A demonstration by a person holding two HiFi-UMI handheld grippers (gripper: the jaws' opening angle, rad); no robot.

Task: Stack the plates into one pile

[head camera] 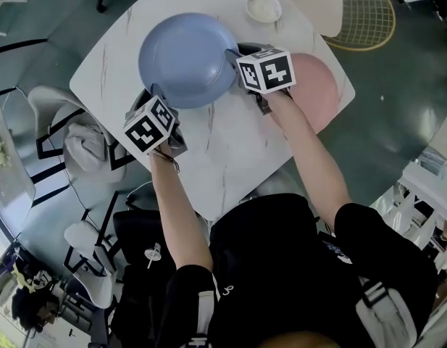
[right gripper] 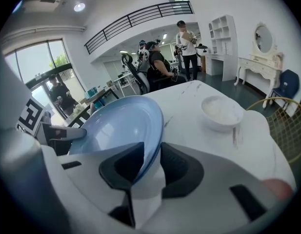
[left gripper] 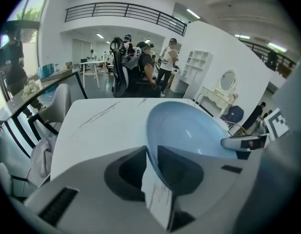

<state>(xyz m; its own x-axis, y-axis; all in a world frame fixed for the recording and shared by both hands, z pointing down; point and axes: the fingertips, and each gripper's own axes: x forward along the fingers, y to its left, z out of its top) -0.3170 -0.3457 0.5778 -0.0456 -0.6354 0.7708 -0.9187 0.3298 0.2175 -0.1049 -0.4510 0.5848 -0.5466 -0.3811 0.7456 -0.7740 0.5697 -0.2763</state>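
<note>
Blue plate (head camera: 187, 60), near ctr of bench (head camera: 230, 143), pinched at opposite rim edges by left hand-held gripper (head camera: 147, 94) and right hand-held gripper (head camera: 232, 53), jaws narrowed onto rim; two-sided hold prob. steadies it for transfer onto pink plate (head camera: 319, 93), lying flat at bench edge.

Bright, even indoor light falls everywhere (ceiling lights (left gripper: 192, 13) and a big window (right gripper: 55, 65) feed it). Shadows on the table (head camera: 230, 151) are faint and soft, and the floor (head camera: 426, 118) shows pale glare patches. Both gripper views bulge, going black at the corners; their nearest foreground is blurred. The plate (right gripper: 116, 126) carries a mild sheen.
</note>
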